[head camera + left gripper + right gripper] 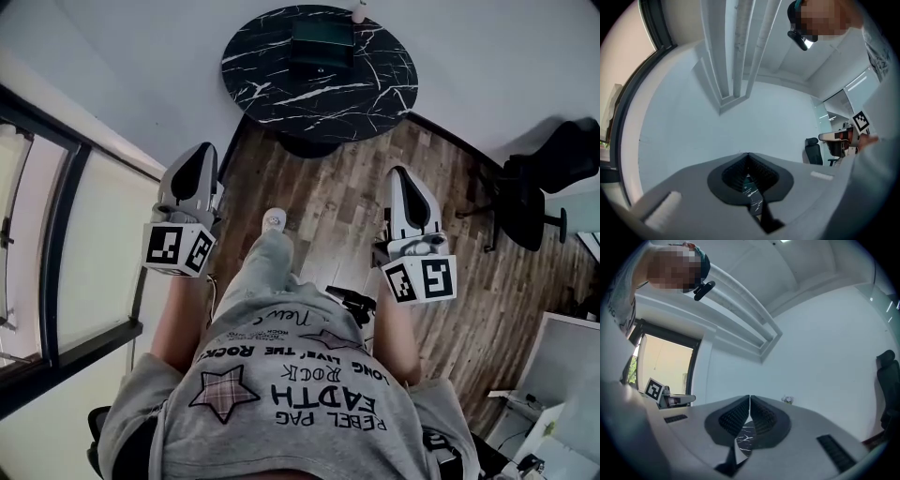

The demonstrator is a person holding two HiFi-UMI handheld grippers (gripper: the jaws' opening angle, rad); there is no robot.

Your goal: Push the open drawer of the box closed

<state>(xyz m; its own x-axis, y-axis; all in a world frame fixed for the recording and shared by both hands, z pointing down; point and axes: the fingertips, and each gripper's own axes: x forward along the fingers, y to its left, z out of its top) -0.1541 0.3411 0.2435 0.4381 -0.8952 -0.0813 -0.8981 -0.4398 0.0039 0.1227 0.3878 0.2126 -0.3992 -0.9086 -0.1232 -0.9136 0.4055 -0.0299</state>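
A dark green box stands on a round black marble table well ahead of me. The box's near face carries a small pale knob; from here I cannot tell how far the drawer stands out. My left gripper and right gripper hang at my sides over the wooden floor, far short of the table, both pointing forward. The left gripper and the right gripper each have their jaws together with nothing between them. A sliver of the marble table shows below the pads.
A glass-panelled window wall runs along the left. A black office chair stands at the right, and white furniture at the lower right. A small pale object sits at the table's far edge. My shoe is on the wooden floor.
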